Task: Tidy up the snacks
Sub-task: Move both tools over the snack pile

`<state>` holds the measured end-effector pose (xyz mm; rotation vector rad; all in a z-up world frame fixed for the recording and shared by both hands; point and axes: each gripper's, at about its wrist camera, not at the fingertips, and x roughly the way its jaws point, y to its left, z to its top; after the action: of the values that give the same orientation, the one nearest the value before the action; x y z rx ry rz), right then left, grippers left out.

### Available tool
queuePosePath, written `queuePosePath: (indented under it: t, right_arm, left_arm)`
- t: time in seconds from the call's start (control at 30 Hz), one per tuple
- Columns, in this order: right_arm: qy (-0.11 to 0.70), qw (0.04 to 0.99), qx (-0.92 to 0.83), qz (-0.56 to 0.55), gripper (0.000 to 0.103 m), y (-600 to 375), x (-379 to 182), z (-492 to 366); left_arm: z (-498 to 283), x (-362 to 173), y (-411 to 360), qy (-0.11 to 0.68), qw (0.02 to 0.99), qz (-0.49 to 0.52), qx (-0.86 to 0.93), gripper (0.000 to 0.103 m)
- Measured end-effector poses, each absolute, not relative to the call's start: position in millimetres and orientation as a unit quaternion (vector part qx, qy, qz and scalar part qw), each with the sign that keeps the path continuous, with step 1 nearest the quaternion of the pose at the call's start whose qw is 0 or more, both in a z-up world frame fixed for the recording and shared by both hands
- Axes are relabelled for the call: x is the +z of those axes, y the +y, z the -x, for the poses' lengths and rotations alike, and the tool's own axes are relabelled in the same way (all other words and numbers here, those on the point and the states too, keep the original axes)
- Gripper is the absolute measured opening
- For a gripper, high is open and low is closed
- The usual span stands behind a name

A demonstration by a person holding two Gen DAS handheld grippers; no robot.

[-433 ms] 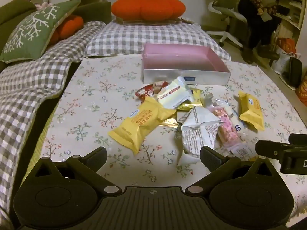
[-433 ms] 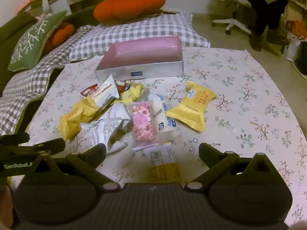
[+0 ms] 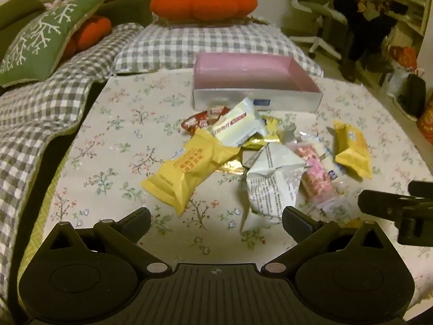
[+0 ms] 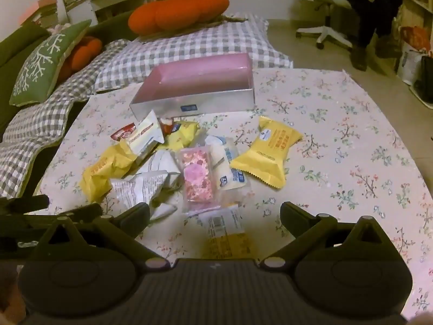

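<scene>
- Your left gripper point(image 3: 216, 218) is spread wide and grips nothing; it hovers at the near side of the snack pile.
- Your right gripper point(image 4: 215, 214) is equally wide and empty, straddling a yellow-and-white packet point(image 4: 226, 230) lying lengthwise, near to far.
- The silver box with pink lining point(image 4: 201, 86) sits just beyond the pile, long side facing you.
- The floral tablecloth point(image 4: 351, 149) lies bare right of the lone yellow pillow pack point(image 4: 266, 151).
</scene>
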<state>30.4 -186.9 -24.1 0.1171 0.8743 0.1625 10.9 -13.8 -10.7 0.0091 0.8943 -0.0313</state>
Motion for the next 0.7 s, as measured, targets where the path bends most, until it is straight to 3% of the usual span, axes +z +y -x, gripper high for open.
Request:
queuePosePath:
  t: [0.7]
  right_arm:
    - [0.416,0.906,0.074,0.011,0.103,-182.0,-27.2,-29.9]
  left_arm:
    - [-10.4,-20.2,-19.7,0.458,0.889,-0.006,-0.029,0.103]
